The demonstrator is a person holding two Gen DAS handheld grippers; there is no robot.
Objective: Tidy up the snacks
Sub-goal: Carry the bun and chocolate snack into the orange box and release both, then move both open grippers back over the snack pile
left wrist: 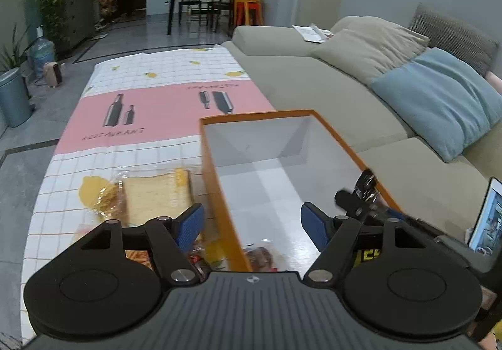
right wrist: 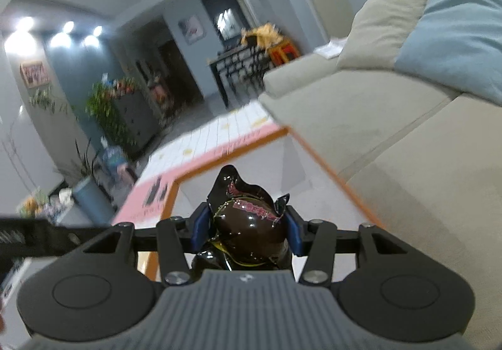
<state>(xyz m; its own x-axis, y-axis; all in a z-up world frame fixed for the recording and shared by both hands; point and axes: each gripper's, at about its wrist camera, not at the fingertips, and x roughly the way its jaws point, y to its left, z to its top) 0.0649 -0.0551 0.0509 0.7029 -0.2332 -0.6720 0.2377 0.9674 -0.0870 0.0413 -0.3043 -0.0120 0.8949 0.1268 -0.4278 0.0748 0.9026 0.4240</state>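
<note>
Over the orange-rimmed box (right wrist: 329, 171): my right claw (right wrist: 248, 229), clenched on a dark glossy snack packet (right wrist: 251, 221); I judge placement is the step. I'd lower it well inside the white floor before releasing, clear of the wall. Left claw (left wrist: 251, 224) spread wide, empty, straddling the box's near wall; bagged bread (left wrist: 157, 196) waits on the table (left wrist: 157, 105) beside it

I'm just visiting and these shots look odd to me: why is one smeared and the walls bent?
Right wrist view: background streaked with motion blur, ceiling lights blown out, glare spots on the dark snack packet in the right gripper. Left wrist view: sharper, though the orange box rim is slightly smeared; fisheye curves the room's edges in both.
</note>
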